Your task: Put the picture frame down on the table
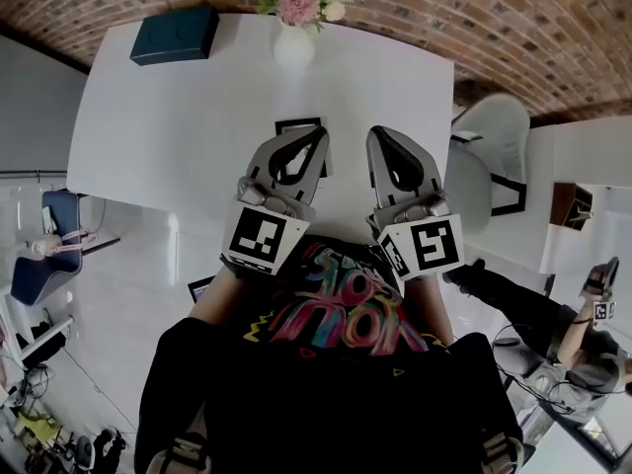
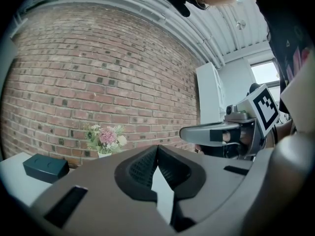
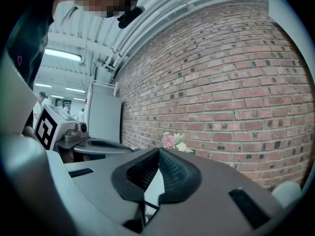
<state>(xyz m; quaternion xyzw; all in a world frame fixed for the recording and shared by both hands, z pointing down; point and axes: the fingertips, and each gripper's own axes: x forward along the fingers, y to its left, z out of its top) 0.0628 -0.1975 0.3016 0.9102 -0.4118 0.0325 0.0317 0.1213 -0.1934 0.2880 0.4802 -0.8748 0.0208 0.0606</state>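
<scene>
The picture frame, small, with a dark border, lies on the white table near its front edge. My left gripper hovers over it and hides most of it. The left jaws are shut tip to tip with nothing between them, as the left gripper view also shows. My right gripper is just to the right of the frame, apart from it, also shut and empty. A thin dark edge of the frame shows through the gap below the right jaws.
A white vase of pink flowers stands at the table's far edge, with a dark teal box at the far left corner. A white chair is beside the table on the right. Another person sits low on the right. A brick wall lies behind.
</scene>
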